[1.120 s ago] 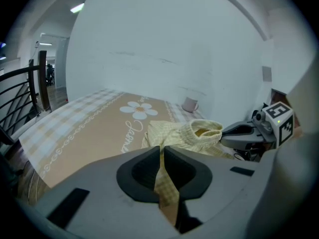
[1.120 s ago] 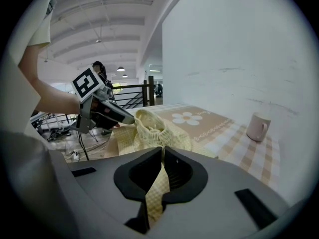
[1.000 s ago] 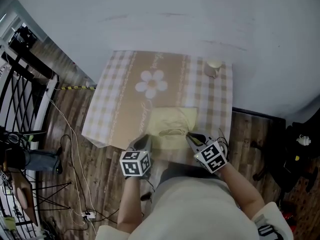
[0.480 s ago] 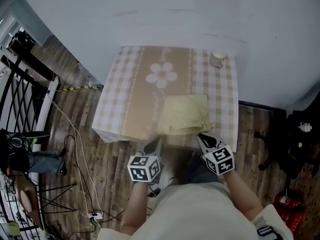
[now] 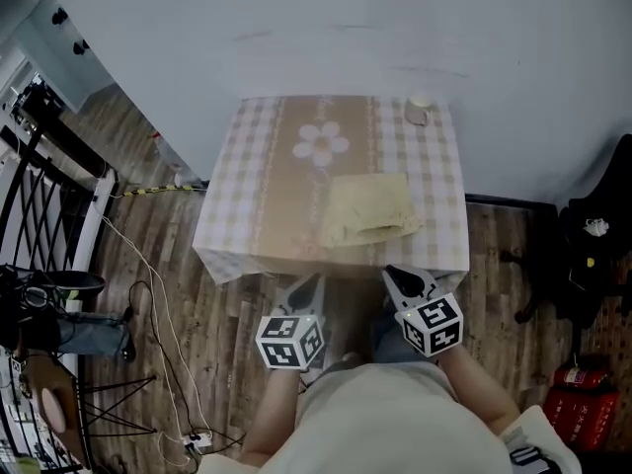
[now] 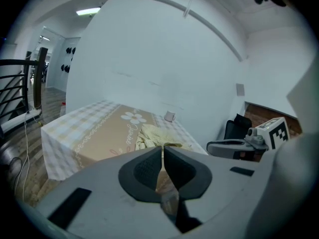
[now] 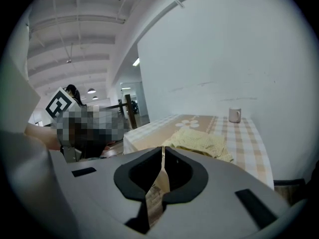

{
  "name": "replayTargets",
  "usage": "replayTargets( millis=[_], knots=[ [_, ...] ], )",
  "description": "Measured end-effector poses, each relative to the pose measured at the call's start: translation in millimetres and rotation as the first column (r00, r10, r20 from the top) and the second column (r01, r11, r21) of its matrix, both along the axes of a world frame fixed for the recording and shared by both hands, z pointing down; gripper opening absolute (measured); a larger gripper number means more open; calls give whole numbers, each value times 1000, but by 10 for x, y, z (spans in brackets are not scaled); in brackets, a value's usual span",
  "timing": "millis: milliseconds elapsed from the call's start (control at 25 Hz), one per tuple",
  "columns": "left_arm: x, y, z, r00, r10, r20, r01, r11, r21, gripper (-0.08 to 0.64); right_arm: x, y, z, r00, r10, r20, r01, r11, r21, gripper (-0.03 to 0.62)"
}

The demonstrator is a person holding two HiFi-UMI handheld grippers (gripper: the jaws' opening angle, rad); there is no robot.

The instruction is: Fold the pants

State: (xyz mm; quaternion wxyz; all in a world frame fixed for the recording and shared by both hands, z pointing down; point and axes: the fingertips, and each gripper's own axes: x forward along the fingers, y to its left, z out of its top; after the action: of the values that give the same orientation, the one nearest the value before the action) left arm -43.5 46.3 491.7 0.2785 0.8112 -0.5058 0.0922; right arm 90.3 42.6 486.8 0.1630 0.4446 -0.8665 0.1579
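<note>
Evidently the folding looks finished: the pale yellow pants (image 5: 367, 208) lie as a compact, slightly rumpled rectangle on the checked tablecloth (image 5: 259, 166), toward its near right side and well apart from the white mug (image 5: 419, 113) at the far right corner. Both tools hang short of the tablecloth's near edge, close to the person's body, touching nothing. The left gripper (image 5: 306, 286) has its jaws pressed together with nothing between them, and the right gripper (image 5: 400, 279) likewise, probably because no cloth needs holding.
</note>
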Motion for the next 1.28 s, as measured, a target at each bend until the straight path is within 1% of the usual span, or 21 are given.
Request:
replayTargets(
  millis=[280, 560, 720, 1280],
  knots=[
    [-98, 339, -86, 1000, 2, 4, -2, 1000, 16, 14, -128, 300, -187, 1000, -2, 19, 1, 999, 52, 12],
    [-103, 552, -70, 1000, 11, 2, -11, 1000, 15, 14, -126, 476, -227, 999, 17, 31, -19, 998, 62, 2],
    [-104, 592, -69, 1000, 12, -3, -12, 1000, 18, 14, -108, 507, -236, 1000, 20, 9, -21, 997, 74, 0],
    [-95, 642, -151, 1000, 18, -7, -18, 999, 36, 14, -214, 587, -425, 1000, -14, 27, 10, 992, 125, -1]
  ],
)
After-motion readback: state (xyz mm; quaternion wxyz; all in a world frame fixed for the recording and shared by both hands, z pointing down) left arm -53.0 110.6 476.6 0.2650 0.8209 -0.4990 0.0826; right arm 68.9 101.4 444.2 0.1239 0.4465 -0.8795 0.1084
